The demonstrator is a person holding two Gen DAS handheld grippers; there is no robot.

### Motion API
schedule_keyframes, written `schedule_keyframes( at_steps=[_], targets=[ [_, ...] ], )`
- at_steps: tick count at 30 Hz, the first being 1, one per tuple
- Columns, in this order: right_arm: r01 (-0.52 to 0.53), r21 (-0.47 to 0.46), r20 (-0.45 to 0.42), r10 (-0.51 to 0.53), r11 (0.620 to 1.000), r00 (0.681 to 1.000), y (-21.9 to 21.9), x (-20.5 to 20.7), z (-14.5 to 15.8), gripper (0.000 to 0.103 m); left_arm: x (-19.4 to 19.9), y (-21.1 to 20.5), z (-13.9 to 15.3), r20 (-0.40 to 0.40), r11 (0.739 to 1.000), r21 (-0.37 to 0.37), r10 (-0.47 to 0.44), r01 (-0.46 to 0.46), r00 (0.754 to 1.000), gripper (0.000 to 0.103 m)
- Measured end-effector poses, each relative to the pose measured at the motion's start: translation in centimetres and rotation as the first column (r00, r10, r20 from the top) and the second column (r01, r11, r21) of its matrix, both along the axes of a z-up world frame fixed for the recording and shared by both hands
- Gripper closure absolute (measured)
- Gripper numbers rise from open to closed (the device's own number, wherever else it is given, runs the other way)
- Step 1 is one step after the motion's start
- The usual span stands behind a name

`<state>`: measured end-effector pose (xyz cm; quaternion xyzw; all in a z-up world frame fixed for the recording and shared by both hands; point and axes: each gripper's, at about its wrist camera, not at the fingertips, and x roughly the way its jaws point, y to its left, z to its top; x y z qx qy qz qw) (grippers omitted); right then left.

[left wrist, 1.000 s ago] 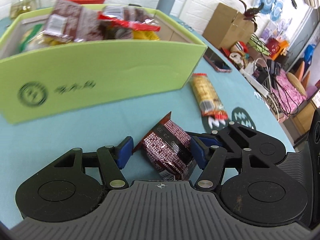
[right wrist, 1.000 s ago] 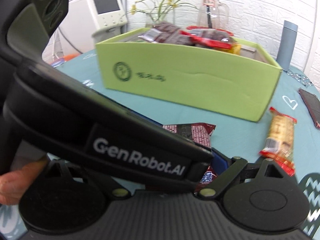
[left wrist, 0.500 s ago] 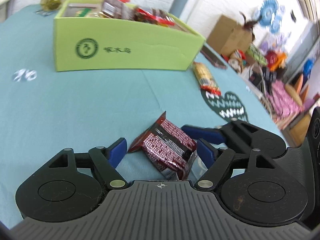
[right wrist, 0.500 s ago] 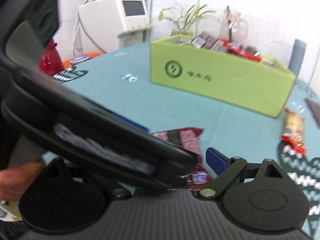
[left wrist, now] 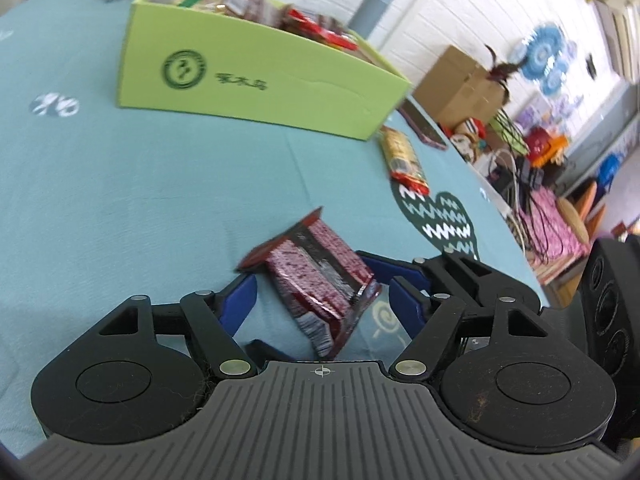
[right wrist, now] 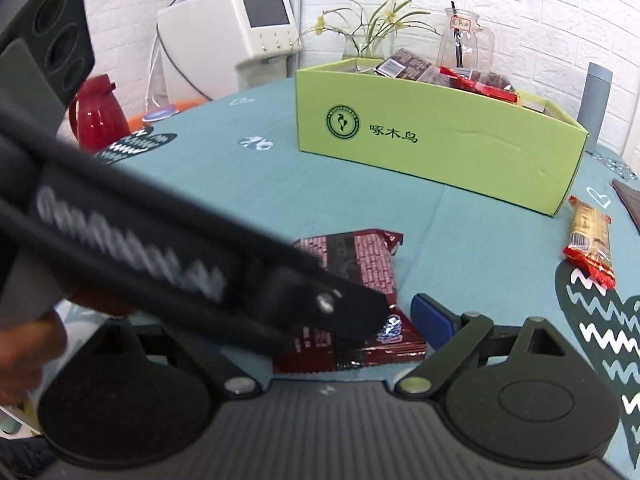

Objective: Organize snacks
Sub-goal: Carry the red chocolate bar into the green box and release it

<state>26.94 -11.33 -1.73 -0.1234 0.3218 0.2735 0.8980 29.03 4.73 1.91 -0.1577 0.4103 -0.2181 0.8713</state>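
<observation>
The left gripper's body (right wrist: 168,248) is cutting across the right wrist view from 9 o'clock, blurry, hiding the right gripper's left finger and half the dark red snack packet (right wrist: 360,264). The green box (left wrist: 256,80) contents are smearing out at 12 o'clock.

Lime-green box (right wrist: 440,140), teal tablecloth (left wrist: 140,200), maroon brick-patterned snack packet (left wrist: 320,280)
</observation>
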Motion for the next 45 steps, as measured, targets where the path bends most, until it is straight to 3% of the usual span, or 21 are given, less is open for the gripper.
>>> schedule_keyframes(
  at_steps=[2, 5, 8, 12, 18, 22, 25, 26, 28, 29, 32, 39, 42, 45],
  targets=[
    [-0.005, 0.008, 0.002, 0.005, 1.000, 1.000, 0.1, -0.2, 0.4, 0.032, -0.1, -0.7, -0.1, 0.020, 0.999, 0.035, -0.009, 0.008, 1.000, 0.070],
    [-0.004, -0.007, -0.002, 0.004, 1.000, 1.000, 0.4, -0.1, 0.9, 0.034, -0.1, -0.8, 0.1, 0.022, 0.999, 0.054, -0.006, 0.005, 1.000, 0.076],
    [-0.019, -0.004, 0.028, 0.019, 1.000, 0.999, 1.0, 0.6, 2.0, 0.034, 0.6, 0.1, 1.2, 0.042, 0.999, 0.029, 0.012, -0.013, 0.999, 0.077],
    [-0.061, 0.014, 0.128, 0.058, 0.998, 0.990, 2.5, 3.0, 5.2, 0.033, 2.5, 1.9, 4.5, 0.135, 0.998, 0.019, 0.052, -0.055, 0.989, 0.078],
    [-0.111, 0.022, 0.215, 0.104, 0.994, 0.971, 6.5, 12.3, 8.9, 0.029, 10.0, 4.7, 9.6, 0.263, 0.989, 0.070, 0.109, -0.132, 0.959, 0.077],
    [-0.102, 0.008, 0.188, 0.099, 0.995, 0.977, 8.6, 18.9, 9.5, 0.030, 16.7, 6.3, 10.2, 0.264, 0.985, 0.084, 0.122, -0.149, 0.957, 0.077],
    [-0.086, -0.005, 0.123, 0.086, 0.996, 0.989, 9.6, 22.7, 8.1, 0.029, 21.0, 7.5, 8.4, 0.213, 0.987, 0.085, 0.116, -0.137, 0.970, 0.076],
    [-0.087, -0.014, 0.120, 0.088, 0.996, 0.989, 9.7, 23.2, 7.3, 0.027, 21.9, 8.0, 7.4, 0.186, 0.987, 0.078, 0.123, -0.139, 0.975, 0.071],
    [-0.096, -0.051, 0.154, 0.103, 0.994, 0.983, 10.1, 23.1, 6.2, 0.019, 22.6, 8.9, 5.9, 0.167, 0.987, 0.041, 0.144, -0.153, 0.975, 0.054],
    [-0.105, -0.058, 0.170, 0.114, 0.993, 0.979, 10.2, 22.8, 6.0, 0.010, 22.4, 9.3, 5.6, 0.180, 0.989, 0.021, 0.137, -0.143, 0.974, 0.054],
    [-0.099, -0.055, 0.193, 0.107, 0.994, 0.975, 10.0, 21.7, 6.3, 0.009, 21.3, 9.0, 6.1, 0.222, 0.988, 0.038, 0.135, -0.148, 0.966, 0.040],
    [-0.043, 0.103, 0.295, 0.011, 0.994, 0.955, 5.3, 14.8, 9.7, 0.009, 15.9, 8.8, 10.2, 0.361, 0.983, 0.032, 0.158, -0.182, 0.919, 0.027],
    [0.005, 0.158, 0.248, -0.044, 0.987, 0.968, 1.5, 10.8, 9.0, 0.009, 12.7, 8.4, 10.6, 0.378, 0.989, 0.020, 0.127, -0.145, 0.917, 0.026],
    [0.125, 0.119, 0.181, -0.145, 0.985, 0.973, -2.3, 7.7, 6.7, 0.009, 9.7, 7.1, 9.7, 0.362, 0.997, 0.016, 0.069, -0.080, 0.929, 0.024]
  ],
)
